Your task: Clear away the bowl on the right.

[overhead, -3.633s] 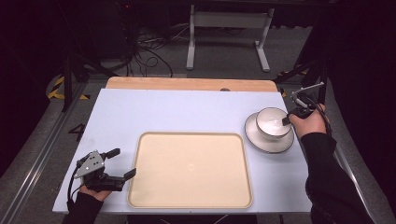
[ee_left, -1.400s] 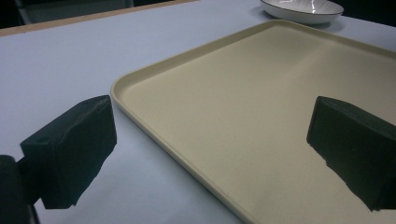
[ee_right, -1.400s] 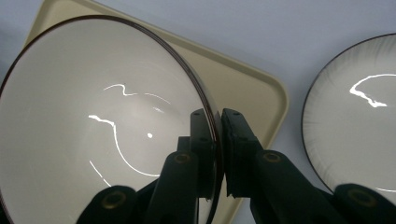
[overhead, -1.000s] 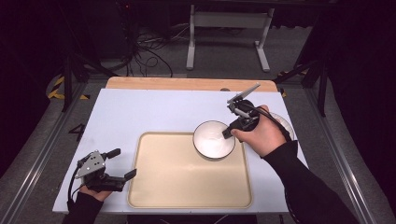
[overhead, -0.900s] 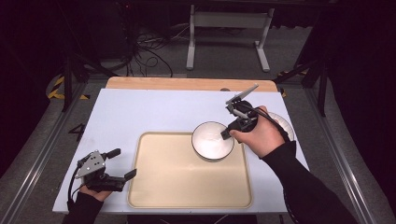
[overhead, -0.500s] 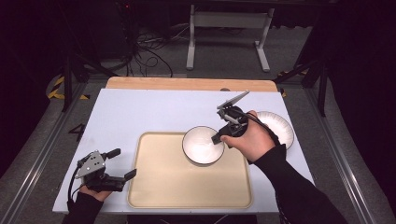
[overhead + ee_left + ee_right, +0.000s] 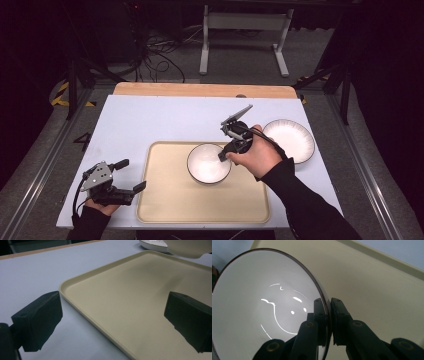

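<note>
Pinching white bowl (image 7: 209, 163) rim: right gripper (image 7: 226, 152), bowl over tray (image 7: 165, 200) far half. Left gripper (image 7: 128, 175) spread wide, empty, at tray's near-left corner.

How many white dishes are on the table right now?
2: a bowl pinched at its rim by the right gripper over the tray, and a plate on the table right of the tray.

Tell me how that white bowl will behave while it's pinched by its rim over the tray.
The bowl looks glazed and glossy, so it may slip in the right claw, whose jaws pinch only its thin rim. It seems rigid and probably breakable if dropped on the tray. Held at one edge, it will likely tilt.
</note>
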Tool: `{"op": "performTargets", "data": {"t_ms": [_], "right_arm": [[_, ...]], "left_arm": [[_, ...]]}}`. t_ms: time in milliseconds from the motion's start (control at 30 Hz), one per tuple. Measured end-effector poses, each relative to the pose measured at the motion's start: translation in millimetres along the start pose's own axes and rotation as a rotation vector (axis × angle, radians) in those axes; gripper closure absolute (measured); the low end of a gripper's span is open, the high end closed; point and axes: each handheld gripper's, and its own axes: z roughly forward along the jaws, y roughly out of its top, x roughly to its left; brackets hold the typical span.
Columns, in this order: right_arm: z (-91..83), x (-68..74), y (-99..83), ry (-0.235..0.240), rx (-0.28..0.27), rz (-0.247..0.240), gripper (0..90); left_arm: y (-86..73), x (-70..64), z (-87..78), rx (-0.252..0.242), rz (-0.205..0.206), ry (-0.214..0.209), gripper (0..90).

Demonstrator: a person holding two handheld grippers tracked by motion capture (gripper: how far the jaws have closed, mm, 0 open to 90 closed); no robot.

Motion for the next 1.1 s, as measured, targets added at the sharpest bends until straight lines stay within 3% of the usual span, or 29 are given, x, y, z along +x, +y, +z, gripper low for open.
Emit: {"op": "performTargets", "data": {"t_ms": [600,1100], "right_arm": [[30.7,1.5,-3.7,-0.018,0.032,-0.002,83.9],[52.3,-5.0,-6.2,-0.014,0.056,0.0,83.3]], "left_arm": [[0.3,0.0,-0.5,0.007,0.002,-0.002,2.5],[-0.1,-0.4,0.1,0.003,-0.001,0.001,2.5]]}}
